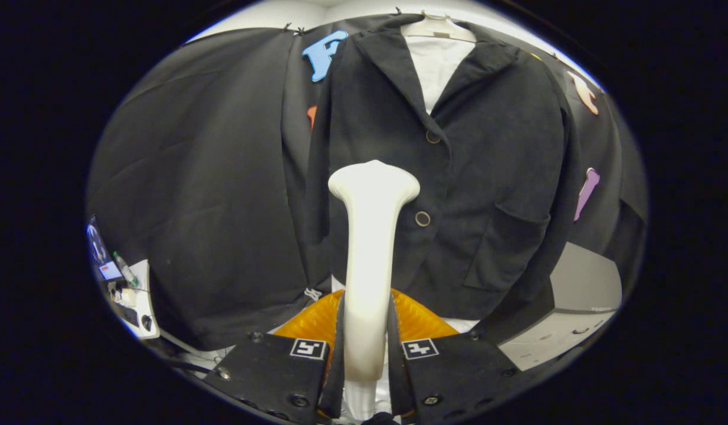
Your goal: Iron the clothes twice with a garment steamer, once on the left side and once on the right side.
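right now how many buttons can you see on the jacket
2. One button sits just below the lapels of the jacket; the other button is lower, beside the head of the steamer held in the tool. More may be hidden behind the steamer.

A white steamer with a flared head stands upright, clamped between both fingers of the hand-held gripper, its head near the lower button of a black jacket hanging open-collared on a white hanger.
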The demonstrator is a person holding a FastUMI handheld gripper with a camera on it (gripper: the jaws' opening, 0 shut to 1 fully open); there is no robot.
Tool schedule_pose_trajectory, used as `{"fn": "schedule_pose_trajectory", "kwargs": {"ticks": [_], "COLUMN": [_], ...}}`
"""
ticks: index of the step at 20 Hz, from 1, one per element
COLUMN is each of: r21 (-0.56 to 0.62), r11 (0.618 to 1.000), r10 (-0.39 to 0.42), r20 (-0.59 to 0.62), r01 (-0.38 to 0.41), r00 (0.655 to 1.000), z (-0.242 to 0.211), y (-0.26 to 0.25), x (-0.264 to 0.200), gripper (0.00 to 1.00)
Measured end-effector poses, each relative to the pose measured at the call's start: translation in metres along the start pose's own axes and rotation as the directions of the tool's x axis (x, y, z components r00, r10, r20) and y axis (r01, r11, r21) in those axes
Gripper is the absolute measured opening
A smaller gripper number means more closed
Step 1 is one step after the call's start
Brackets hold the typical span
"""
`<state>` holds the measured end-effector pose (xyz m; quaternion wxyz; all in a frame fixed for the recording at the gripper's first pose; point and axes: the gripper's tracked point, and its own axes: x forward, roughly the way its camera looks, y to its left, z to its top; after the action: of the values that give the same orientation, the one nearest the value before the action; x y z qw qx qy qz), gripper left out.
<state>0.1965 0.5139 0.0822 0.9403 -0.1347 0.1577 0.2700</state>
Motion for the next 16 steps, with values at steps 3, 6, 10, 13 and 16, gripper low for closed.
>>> {"fn": "schedule_pose_trajectory", "kwargs": {"ticks": [3, 6, 10, 13, 16], "r21": [0.002, -0.002, 0.0, 0.002, 0.0], "r11": [1.0, 1.0, 1.0, 1.0, 1.0], "r10": [-0.002, 0.004, 0.003, -0.001, -0.002], "r20": [-0.027, -0.05, -0.085, -0.116, -0.141], "r01": [0.002, -0.004, -0.003, 0.001, 0.002], "r00": [1.0, 0.999, 0.996, 0.993, 0.99], "z": [-0.016, -0.028, -0.048, -0.062, -0.074], "y": [-0.001, 0.001, 0.003, 0.0, -0.001], "x": [0.008, 0.014, 0.019, 0.025, 0.03], "gripper": [0.33, 0.33, 0.33, 0.33, 0.33]}}
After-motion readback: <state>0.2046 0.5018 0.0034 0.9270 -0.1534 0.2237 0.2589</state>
